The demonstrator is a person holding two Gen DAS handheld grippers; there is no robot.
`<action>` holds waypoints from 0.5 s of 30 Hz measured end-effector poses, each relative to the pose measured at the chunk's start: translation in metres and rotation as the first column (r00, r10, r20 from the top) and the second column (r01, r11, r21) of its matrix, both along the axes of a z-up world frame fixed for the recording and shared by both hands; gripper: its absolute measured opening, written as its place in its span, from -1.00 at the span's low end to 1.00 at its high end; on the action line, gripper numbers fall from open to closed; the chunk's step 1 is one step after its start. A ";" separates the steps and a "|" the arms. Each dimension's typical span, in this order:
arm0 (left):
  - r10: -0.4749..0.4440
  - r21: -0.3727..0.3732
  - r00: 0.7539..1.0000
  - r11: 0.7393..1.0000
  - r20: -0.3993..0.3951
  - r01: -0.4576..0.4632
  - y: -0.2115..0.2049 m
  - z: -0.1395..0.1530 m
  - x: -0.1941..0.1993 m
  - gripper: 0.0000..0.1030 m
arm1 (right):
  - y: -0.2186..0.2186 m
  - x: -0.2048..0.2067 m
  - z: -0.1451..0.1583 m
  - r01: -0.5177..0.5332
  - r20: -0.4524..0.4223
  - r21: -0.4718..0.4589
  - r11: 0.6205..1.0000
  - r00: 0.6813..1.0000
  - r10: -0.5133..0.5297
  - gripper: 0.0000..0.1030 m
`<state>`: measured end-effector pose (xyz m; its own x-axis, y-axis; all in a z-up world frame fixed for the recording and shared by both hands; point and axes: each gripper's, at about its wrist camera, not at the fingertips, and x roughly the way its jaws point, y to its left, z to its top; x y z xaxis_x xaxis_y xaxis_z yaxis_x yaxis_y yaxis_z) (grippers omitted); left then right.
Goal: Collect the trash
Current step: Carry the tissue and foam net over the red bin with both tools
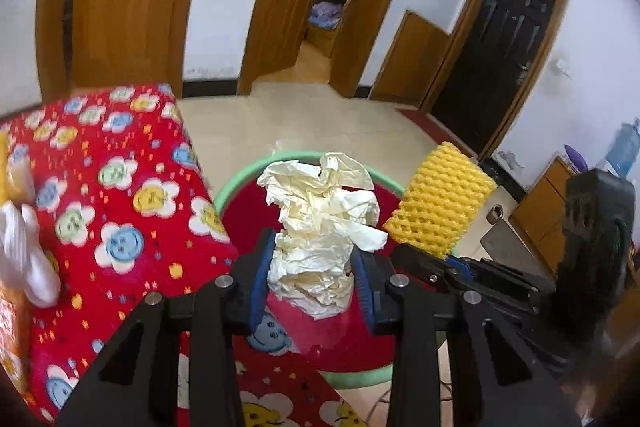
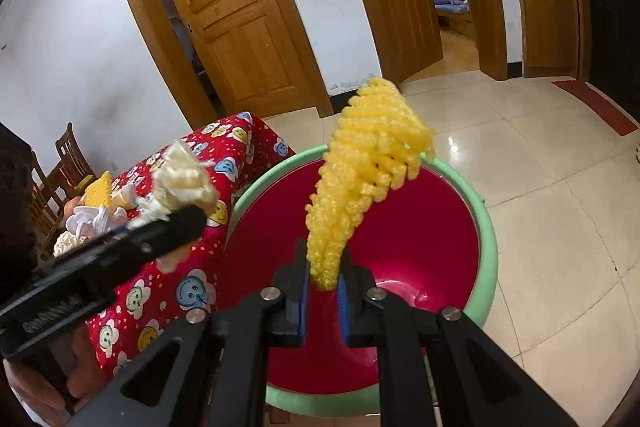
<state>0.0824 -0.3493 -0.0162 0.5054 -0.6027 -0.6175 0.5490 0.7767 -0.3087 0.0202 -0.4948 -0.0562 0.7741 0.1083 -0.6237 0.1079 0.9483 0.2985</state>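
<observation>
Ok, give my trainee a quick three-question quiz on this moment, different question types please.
1. True or false: the left gripper is shut on the crumpled paper.
2. Multiple choice: the right gripper holds A) a white foam net, B) the yellow foam fruit net, C) nothing.
3. Fill in: both items hang over the red basin with the ____ rim.

Key: 1 true; 2 B; 3 green.
</observation>
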 end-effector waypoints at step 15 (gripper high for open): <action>-0.001 -0.008 0.997 1.000 0.072 0.001 0.010 0.004 -0.009 0.50 | 0.015 0.006 -0.001 -0.025 -0.049 -0.049 0.998 0.999 0.023 -0.73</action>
